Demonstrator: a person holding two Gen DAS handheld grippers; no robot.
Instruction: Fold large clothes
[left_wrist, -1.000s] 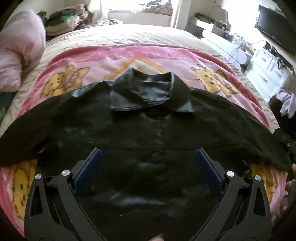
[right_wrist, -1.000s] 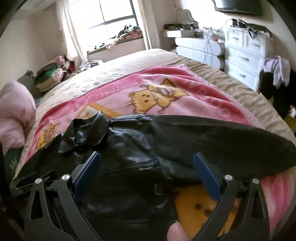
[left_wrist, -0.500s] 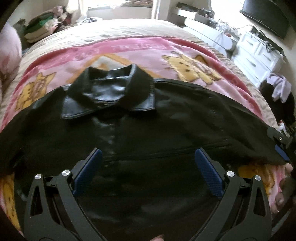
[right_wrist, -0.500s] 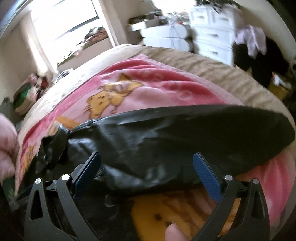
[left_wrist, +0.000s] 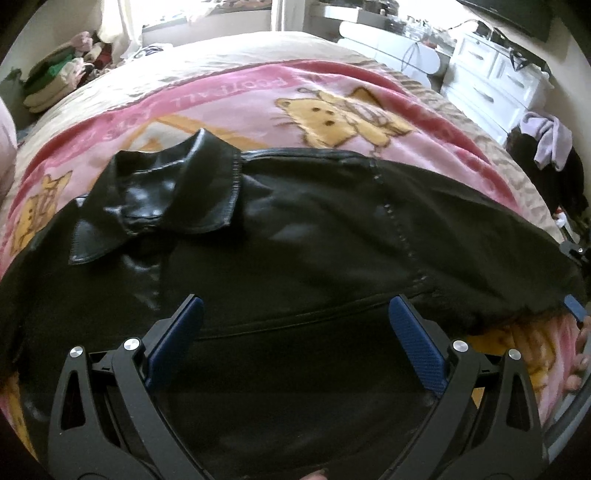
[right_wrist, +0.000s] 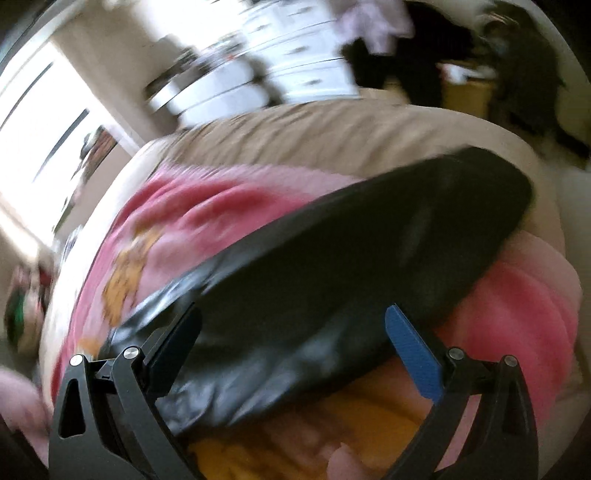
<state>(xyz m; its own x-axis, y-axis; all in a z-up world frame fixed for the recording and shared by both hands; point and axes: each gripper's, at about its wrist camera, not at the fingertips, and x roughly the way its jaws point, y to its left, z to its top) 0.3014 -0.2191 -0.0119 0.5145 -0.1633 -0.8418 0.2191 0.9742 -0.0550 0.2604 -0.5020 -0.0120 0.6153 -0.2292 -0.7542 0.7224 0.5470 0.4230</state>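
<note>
A black leather jacket (left_wrist: 295, 240) lies spread flat on a pink cartoon blanket (left_wrist: 258, 92) on the bed, its collar (left_wrist: 166, 192) at the upper left. My left gripper (left_wrist: 295, 325) is open and empty, hovering over the jacket's body. My right gripper (right_wrist: 293, 332) is open and empty over the jacket's right sleeve (right_wrist: 369, 251), which stretches toward the bed's right edge. The right wrist view is motion-blurred. The right gripper's tip also shows at the right edge of the left wrist view (left_wrist: 574, 306).
A beige bedspread (left_wrist: 240, 51) lies under the blanket. A white dresser (left_wrist: 498, 85) stands at the right with clothes (left_wrist: 550, 140) hanging near it. Folded clothes (left_wrist: 55, 88) are piled at the far left by the window.
Both grippers have swung to the right. The collar has shifted left in the left wrist view, and the right wrist view has turned toward the sleeve's end and the dresser.
</note>
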